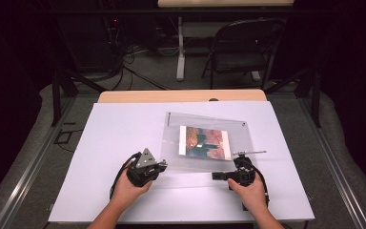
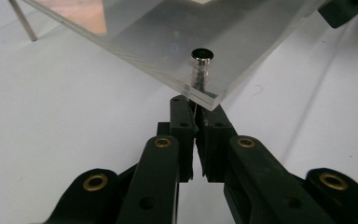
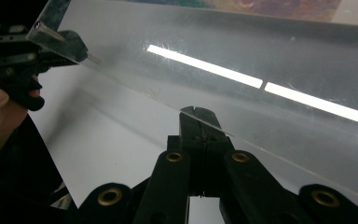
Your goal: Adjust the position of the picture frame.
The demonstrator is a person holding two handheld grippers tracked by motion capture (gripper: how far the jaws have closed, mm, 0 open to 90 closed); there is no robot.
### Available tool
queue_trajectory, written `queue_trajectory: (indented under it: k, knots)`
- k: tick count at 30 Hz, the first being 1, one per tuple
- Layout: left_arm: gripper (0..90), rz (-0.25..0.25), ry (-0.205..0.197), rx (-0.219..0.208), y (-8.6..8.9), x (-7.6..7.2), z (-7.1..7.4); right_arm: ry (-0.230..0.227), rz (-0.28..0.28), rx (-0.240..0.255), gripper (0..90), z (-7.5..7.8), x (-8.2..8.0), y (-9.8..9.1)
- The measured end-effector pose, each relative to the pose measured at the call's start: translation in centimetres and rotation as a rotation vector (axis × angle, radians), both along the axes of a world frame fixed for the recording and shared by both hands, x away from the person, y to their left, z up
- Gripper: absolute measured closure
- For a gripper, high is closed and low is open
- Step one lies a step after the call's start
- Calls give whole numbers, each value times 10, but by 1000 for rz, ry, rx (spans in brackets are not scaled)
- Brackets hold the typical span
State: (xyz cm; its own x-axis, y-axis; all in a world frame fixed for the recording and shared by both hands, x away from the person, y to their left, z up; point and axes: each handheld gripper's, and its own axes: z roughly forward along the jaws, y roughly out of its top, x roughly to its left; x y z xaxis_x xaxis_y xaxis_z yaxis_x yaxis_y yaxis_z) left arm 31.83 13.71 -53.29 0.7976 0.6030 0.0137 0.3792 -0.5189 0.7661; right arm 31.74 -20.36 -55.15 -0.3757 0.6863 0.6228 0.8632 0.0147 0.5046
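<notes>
Acrylic photo frame (image 1: 205, 143) lies on the white sheet (image 1: 124, 143) covering the table, right of centre, its near edge lifted off the surface; a colour print (image 1: 205, 142) is sandwiched in the middle of the two clear panes.

Left gripper (image 1: 161, 166) sits at the frame's near left corner. In the left gripper view the jaws are pressed nearly together on a thin metal pin (image 2: 196, 109) that runs down from the black-capped bolt (image 2: 202, 55) through that corner. Pinching the pin, it seems, not the pane.

Right gripper (image 1: 218, 175), jaws pressed fully together, points left along the near edge; in the right gripper view its tips (image 3: 198, 112) lie just at or under the edge of the pane (image 3: 261, 60). Whether they touch it, cannot tell.

Judgement: step in hand looks like working the corner fastener while the frame is propped. To do it well, keep the left pinch square on the pin and pull along its axis, not sideways, so the panes do not shift and the print stays put. Right tool should steady the edge with light pressure only; acrylic is slick and scratches.

Surface: smooth white sheet over a wooden tabletop (image 1: 181, 96), a thin metal rod (image 1: 249, 152) lying near the right hand.

Room: dark, a folding chair (image 1: 243, 47) and floor cables (image 1: 133, 71) beyond the table.
</notes>
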Motion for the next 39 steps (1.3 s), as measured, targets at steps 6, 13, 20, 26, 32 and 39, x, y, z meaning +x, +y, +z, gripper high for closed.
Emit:
queue_trajectory:
  k: [6,13,20,26,32,39]
  knots:
    - [856,-9,3,-19,-3,-5,1,30,-16,34,900,1,13,-9]
    - [857,-17,15,-32,-8,-9,1,39,4,-19,900,0,35,-3]
    - [857,-34,29,-49,-16,-12,-2,80,23,-44,900,1,59,3]
    - [857,-47,43,-64,-22,-16,-2,98,17,-55,900,1,74,3]
    - [857,-75,60,-86,-33,-25,-3,80,1,-64,900,2,83,3]
    - [856,-94,68,-88,-41,-24,-7,24,-48,-84,900,4,74,-9]
